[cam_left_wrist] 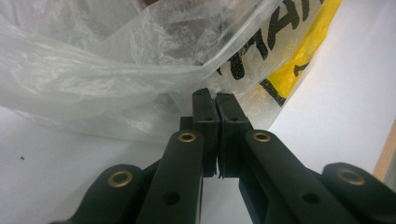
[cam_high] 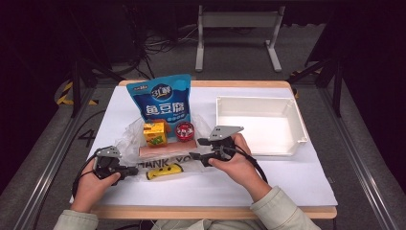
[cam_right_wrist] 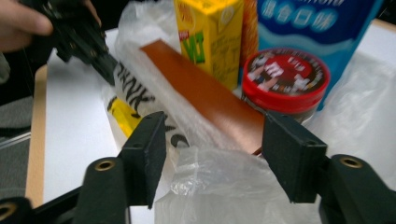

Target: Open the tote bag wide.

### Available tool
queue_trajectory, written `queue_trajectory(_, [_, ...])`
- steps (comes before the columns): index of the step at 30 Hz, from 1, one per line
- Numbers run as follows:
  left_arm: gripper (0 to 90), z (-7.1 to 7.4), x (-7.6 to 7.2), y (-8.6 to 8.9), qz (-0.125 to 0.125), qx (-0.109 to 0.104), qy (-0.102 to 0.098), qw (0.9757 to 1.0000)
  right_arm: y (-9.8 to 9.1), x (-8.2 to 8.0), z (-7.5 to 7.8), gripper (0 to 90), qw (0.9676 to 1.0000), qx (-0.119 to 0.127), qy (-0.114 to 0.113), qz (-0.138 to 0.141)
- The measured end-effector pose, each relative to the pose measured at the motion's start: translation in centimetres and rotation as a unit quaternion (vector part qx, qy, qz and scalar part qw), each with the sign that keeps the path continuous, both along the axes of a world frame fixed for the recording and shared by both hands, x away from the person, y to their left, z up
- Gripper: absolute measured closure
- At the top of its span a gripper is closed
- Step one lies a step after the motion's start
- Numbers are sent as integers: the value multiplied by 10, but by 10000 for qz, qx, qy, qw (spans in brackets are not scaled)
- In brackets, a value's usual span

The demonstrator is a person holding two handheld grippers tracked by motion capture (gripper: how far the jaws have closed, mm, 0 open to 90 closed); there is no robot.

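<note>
A clear, crinkled plastic bag [cam_high: 143, 143] printed with black capitals and a yellow smiley patch is spread on the white-covered table [cam_high: 287, 182], near its left front. On the high view the letters "HANK YO" can be read along the front of the bag; the rest of the wording is hidden by folds. A long, flat reddish-brown bar [cam_right_wrist: 205, 95] is seen lying in the bag. Behind it stand a yellow drink carton [cam_high: 155, 133] with green lettering too blurred to read, and a small round tub with a red lid [cam_high: 185, 130] showing candy characters. A tall blue snack pouch [cam_high: 165, 98] with large white Chinese characters is propped upright behind them. An empty white plastic tray [cam_high: 292, 112] is set well to the right.

The left gripper [cam_left_wrist: 216, 106] is held at the left edge of the bag, its jaws pressed together on a fold of the film. The right gripper [cam_right_wrist: 212, 154] is held at the bag's right front edge, its jaws standing wide apart with loose plastic lying between them; nothing is clamped.
</note>
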State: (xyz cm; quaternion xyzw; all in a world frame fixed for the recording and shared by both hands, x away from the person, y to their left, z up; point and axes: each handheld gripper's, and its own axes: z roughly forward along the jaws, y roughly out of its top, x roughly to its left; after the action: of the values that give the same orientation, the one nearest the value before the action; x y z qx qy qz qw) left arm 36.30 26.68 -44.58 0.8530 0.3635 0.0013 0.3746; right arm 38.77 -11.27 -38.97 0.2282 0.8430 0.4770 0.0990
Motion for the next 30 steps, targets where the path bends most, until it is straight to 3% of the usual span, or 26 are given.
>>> queue_trajectory(6, [804,9,-6,4,-11,-295,-205,9994,4,6,-15,362,9992,-377,112,-11])
queue_trajectory(12, [643,30,-21,10,-110,-639,-622,9960,0,5,-18,643,9971,-710,260,104])
queue_trajectory(15, [600,41,-28,11,-225,-764,-938,9924,-2,4,-17,734,9966,-765,285,104])
queue_trajectory(18, [571,52,-32,9,-254,-948,-1315,9864,-2,3,-16,785,9961,-837,251,123])
queue_trajectory(23, [498,62,-29,1,-210,-1023,-1838,9774,-2,0,-14,837,9956,-903,198,161])
queue_trajectory(26, [397,62,-21,-1,-157,-912,-1955,9763,-1,0,-14,839,9955,-911,207,165])
queue_trajectory(28, [379,59,-9,-2,-127,-854,-1937,9772,-2,0,-14,839,9955,-907,208,165])
queue_trajectory(30, [300,56,-2,-3,-134,-864,-1903,9778,-2,0,-14,839,9956,-903,204,163])
